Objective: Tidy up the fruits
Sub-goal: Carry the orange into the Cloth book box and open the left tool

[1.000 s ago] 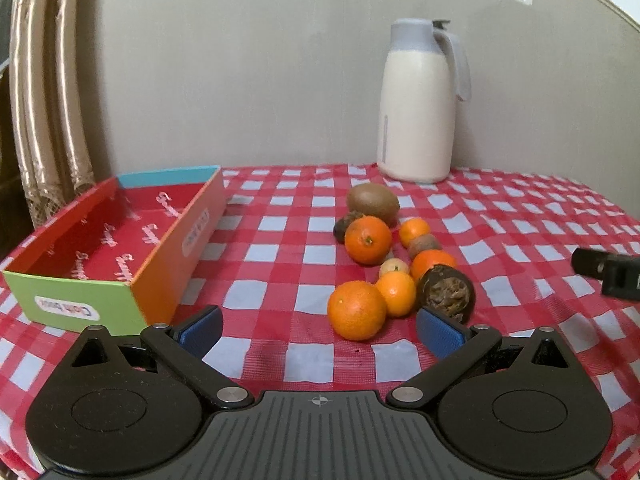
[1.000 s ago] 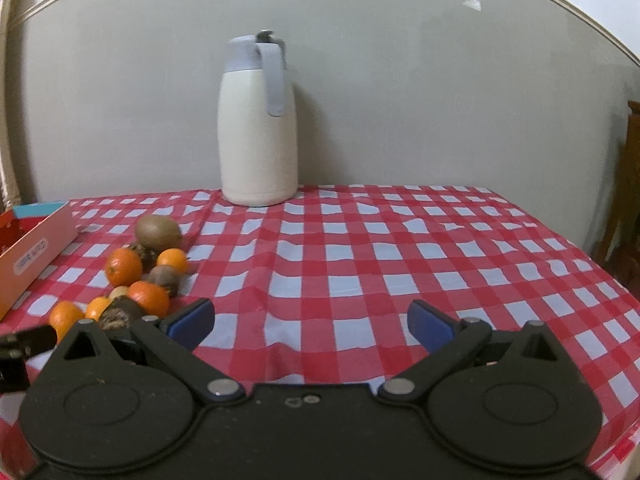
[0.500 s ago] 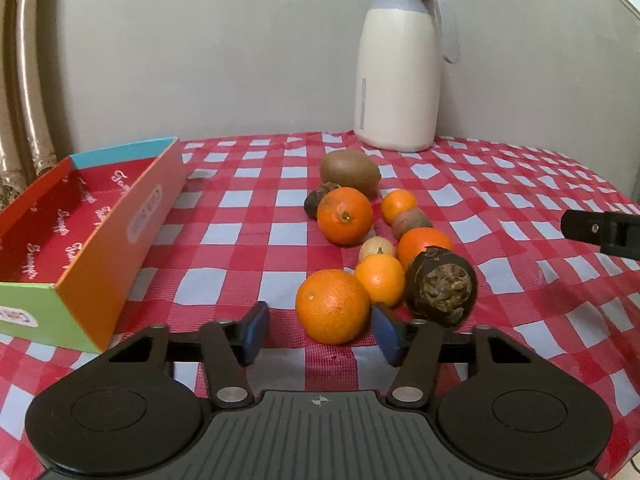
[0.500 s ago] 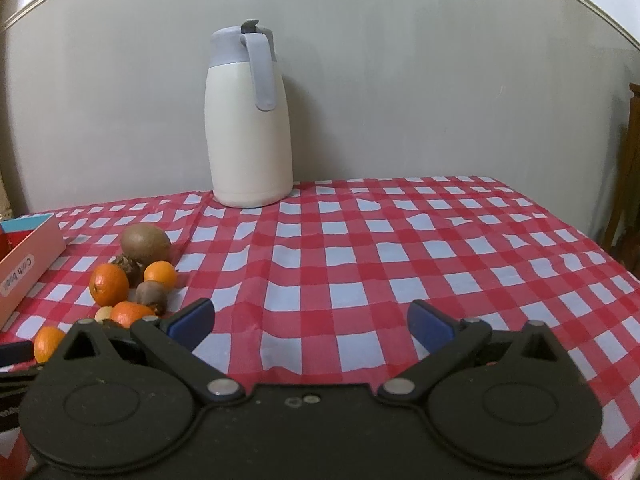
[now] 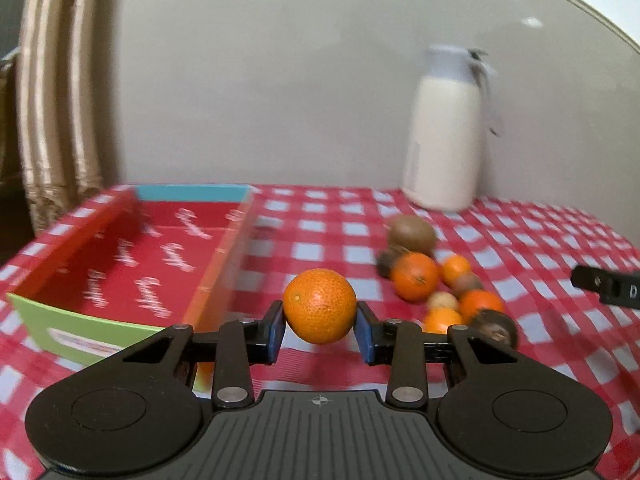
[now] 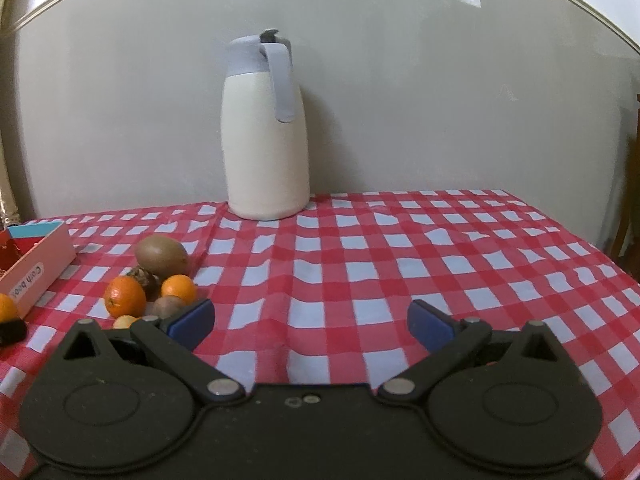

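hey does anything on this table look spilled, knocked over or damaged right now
Nothing stands out. The cream thermos jug stands upright, the loose fruit pile sits unspilled on the checked cloth, and the left gripper holds an intact orange.

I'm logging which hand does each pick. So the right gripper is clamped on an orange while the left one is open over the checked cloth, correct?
The sides are swapped. The left wrist view shows the left gripper shut on the orange, beside the box. The right wrist view shows the right gripper open over the checked cloth, holding nothing.
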